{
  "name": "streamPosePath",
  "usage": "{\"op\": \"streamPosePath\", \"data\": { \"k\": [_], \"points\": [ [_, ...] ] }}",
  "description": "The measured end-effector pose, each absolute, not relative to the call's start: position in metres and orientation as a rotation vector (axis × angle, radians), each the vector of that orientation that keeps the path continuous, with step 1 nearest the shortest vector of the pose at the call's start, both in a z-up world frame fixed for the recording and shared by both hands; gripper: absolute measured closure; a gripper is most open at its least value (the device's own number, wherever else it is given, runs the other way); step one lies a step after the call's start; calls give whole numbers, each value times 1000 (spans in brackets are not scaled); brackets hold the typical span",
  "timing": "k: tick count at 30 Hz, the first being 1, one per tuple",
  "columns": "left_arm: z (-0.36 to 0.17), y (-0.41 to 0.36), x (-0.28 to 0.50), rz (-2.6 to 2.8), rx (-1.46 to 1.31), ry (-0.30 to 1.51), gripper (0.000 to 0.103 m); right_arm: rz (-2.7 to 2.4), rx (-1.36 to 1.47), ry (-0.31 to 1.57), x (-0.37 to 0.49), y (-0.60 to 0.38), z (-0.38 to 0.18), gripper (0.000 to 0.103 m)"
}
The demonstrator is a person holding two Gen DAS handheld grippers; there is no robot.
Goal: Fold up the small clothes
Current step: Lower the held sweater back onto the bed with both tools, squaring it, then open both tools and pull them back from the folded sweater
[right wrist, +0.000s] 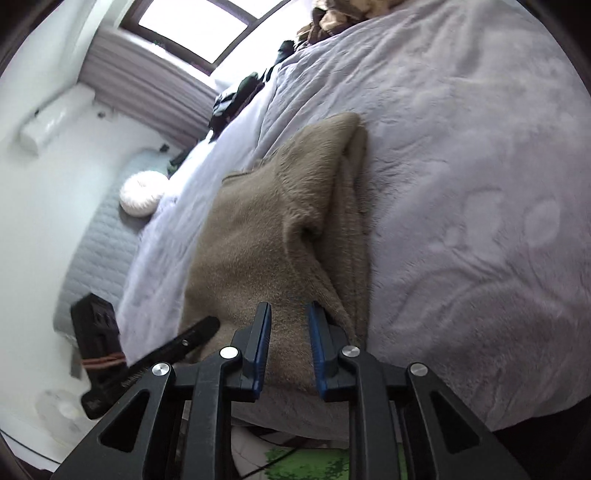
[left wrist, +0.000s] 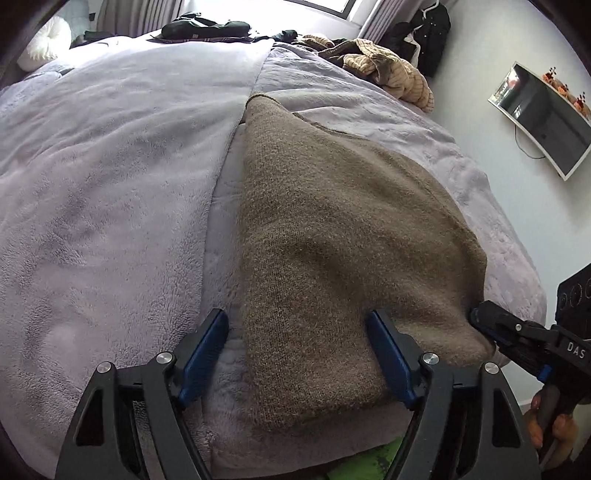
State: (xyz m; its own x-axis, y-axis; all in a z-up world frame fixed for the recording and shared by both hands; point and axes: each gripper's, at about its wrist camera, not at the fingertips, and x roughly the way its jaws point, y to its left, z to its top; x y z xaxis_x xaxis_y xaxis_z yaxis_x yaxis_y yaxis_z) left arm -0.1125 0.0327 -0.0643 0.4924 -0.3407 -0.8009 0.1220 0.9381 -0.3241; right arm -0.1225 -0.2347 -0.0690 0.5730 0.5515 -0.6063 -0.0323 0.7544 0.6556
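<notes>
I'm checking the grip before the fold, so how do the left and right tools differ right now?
The left tool stands wide open over the brown sweater's near edge; the right tool is nearly closed on a raised fold of it. Both have blue pads and sit at the sweater's near end.

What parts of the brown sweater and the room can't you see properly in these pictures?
- Brown sweater, left wrist view: its near hem is hidden behind the left gripper.
- Right gripper, right wrist view: whether its pads pinch the knit is unclear.
- Clothes pile, left wrist view: too crumpled and small to identify.
- Window, right wrist view: washed out by glare.
</notes>
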Motion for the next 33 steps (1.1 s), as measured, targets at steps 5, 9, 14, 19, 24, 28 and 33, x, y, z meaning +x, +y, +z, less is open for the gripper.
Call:
{"op": "streamPosePath", "data": {
  "k": [5,9,14,19,24,28,33],
  "points": [
    [-62,33,-110,-268,-249,1035,23,334,690,866,-147,-250,-65,78],
    [-59,36,-112,-254,-274,1029,23,249,707,867,-165,-269,-61,72],
    [-52,36,-121,-248,-266,1015,23,178,744,865,-182,-286,-63,72],
    [-41,41,-127,-235,-240,992,23,140,767,861,-187,-294,-57,72],
    [-23,43,-131,-218,-208,942,23,154,713,860,-179,-291,-36,68],
    [-6,34,-129,-200,-161,915,23,176,630,873,-164,-280,-14,57],
    [18,25,-130,-187,-124,882,23,199,514,910,-136,-250,10,40]
  ]
}}
